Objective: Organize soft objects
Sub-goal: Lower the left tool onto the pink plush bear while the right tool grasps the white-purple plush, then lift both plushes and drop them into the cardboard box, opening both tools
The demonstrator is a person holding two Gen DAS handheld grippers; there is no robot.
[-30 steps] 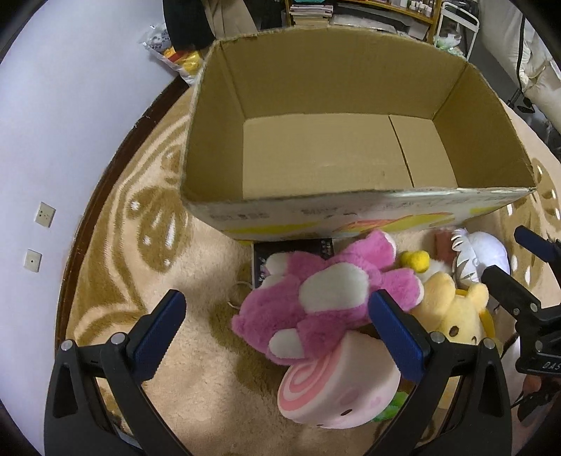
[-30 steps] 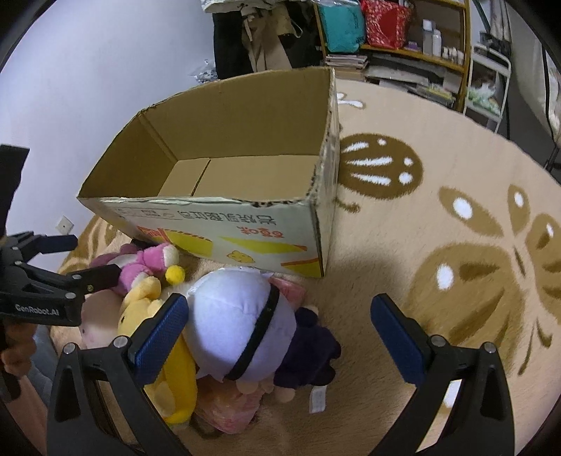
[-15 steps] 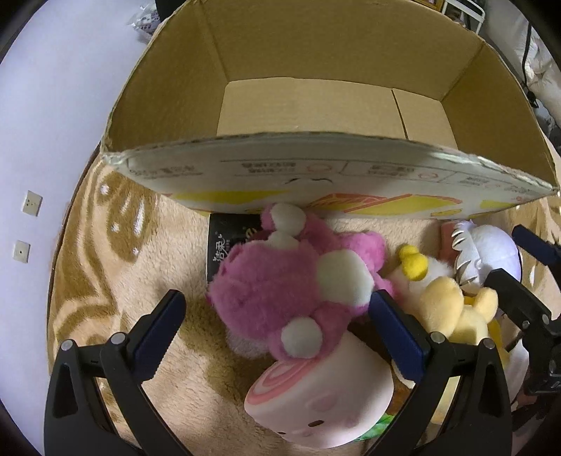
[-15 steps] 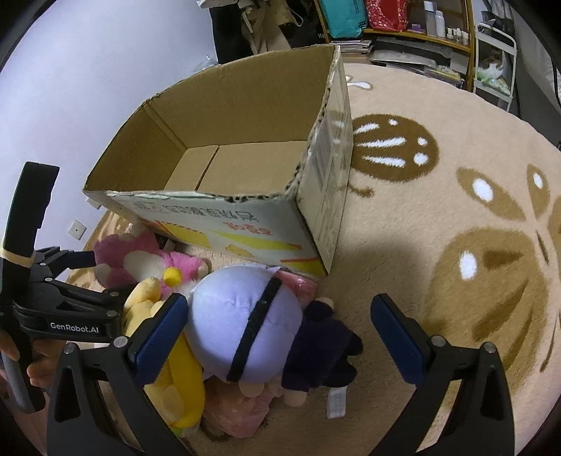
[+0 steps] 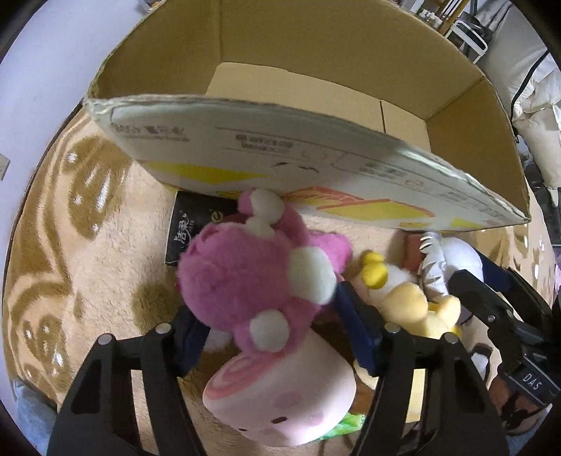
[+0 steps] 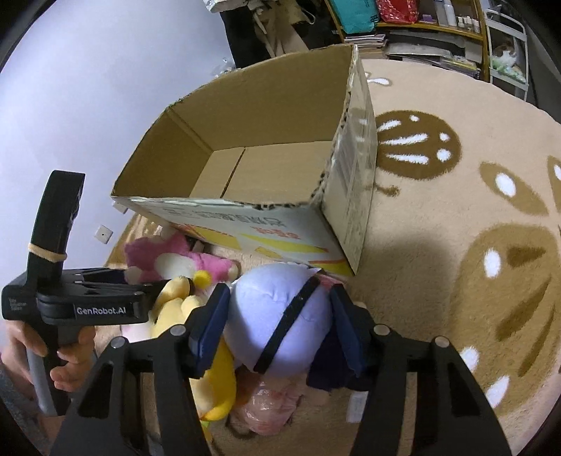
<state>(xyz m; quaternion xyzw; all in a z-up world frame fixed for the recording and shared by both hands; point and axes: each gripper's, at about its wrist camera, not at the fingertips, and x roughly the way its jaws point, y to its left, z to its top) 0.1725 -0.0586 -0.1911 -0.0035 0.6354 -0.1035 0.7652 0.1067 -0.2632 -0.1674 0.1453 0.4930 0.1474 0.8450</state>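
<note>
An open cardboard box [image 5: 315, 154] stands on the rug; it also shows in the right wrist view [image 6: 266, 224]. A heap of plush toys lies in front of it. My left gripper [image 5: 273, 326] is shut on the pink plush [image 5: 252, 277], which also shows in the right wrist view [image 6: 168, 259]. My right gripper [image 6: 277, 326] is shut on the lavender round-headed plush [image 6: 273, 319] with a black band. A yellow plush [image 5: 406, 301] lies between them. A pink roll-shaped plush [image 5: 280, 393] lies under the left gripper.
A black packet [image 5: 189, 228] lies on the beige patterned rug [image 6: 455, 245] by the box. A pale pink soft item [image 6: 270, 407] lies under the right gripper. Shelves with clutter [image 6: 420, 28] stand behind the box.
Both grippers moved down onto the heap and closed: the left on the pink plush, the right on the lavender plush. Both were wide open before.
</note>
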